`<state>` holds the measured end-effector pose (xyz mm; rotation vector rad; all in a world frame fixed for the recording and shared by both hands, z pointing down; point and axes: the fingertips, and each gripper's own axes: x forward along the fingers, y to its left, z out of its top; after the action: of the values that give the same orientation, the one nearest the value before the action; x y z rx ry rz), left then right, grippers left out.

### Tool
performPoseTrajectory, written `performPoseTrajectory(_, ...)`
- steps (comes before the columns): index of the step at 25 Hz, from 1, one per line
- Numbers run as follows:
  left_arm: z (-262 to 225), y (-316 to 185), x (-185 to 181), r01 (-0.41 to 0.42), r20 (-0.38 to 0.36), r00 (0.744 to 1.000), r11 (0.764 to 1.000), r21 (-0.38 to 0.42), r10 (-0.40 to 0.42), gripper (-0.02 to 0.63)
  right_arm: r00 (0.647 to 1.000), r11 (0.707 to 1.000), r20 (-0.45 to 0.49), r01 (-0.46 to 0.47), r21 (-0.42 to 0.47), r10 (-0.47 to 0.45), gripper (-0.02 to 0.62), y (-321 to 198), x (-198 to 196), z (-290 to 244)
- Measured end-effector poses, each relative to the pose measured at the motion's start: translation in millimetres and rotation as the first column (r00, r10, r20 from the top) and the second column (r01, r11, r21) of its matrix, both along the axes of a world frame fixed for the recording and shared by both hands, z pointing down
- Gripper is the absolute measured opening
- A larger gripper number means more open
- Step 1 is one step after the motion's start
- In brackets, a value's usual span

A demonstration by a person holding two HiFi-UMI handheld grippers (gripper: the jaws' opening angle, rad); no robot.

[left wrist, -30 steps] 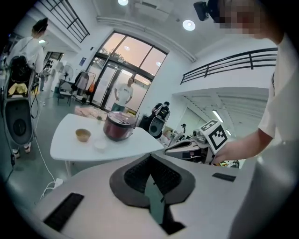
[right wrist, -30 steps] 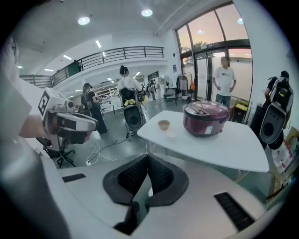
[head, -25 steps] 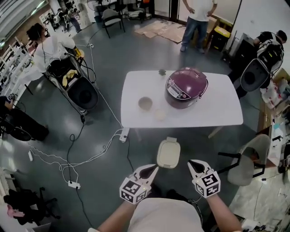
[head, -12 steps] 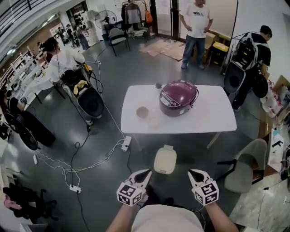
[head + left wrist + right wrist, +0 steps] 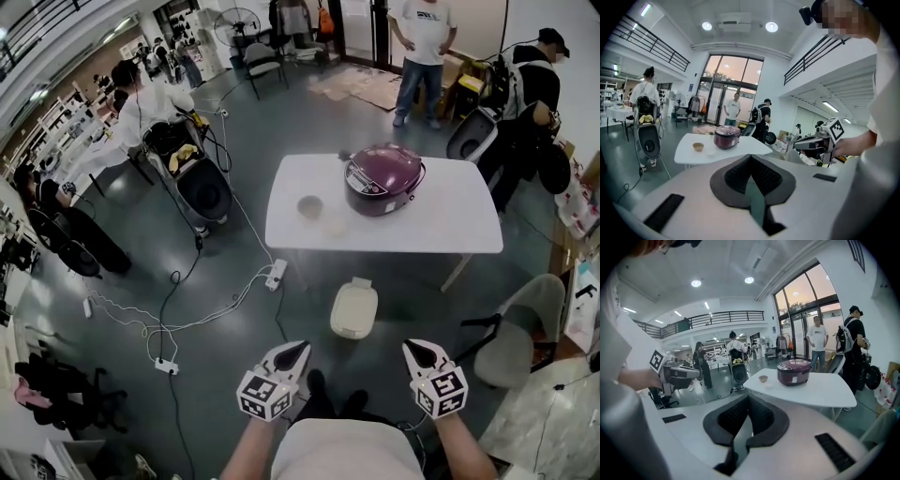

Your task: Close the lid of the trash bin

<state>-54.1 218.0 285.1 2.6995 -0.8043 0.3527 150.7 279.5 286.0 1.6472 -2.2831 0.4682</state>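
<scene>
Head view: the cream trash bin [image 5: 353, 309] stands on the grey floor [image 5: 412, 300], its lid lying flat on top (closed, as far as this steep angle shows). At twelve o'clock from the bin is the white table [image 5: 469, 225], which carries a purple rice cooker [image 5: 382, 178] and a small bowl [image 5: 309, 206]. The left gripper [image 5: 296, 349] hangs at seven o'clock from the bin and the right gripper [image 5: 419, 349] at four o'clock. Both are apart from the bin, with their tips pointing toward twelve.

Left gripper view: the dark pads meet at the tip, clenched on nothing. The bin does not show here. The table sits at eleven o'clock and the right gripper at three o'clock.

Right gripper view: the jaws are pressed together and empty. Table and cooker lie at one o'clock, the left gripper at nine o'clock.
</scene>
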Motion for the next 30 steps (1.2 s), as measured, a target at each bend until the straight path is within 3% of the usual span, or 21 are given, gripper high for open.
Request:
performPoseTrajectory(16,-25,12,-60,-0.069,-0.06,0.996,0.997,0.038,0.071,0.014,0.998,0.995,0.004,-0.059,0.085,0.059,0.011,9,-70,-31)
performPoseTrajectory(30,-24,10,-70,-0.093,-0.081,0.992,0.995,0.023,0.094,0.014,0.996,0.99,0.018,-0.091,0.104,0.089,0.012,3,-79,-42)
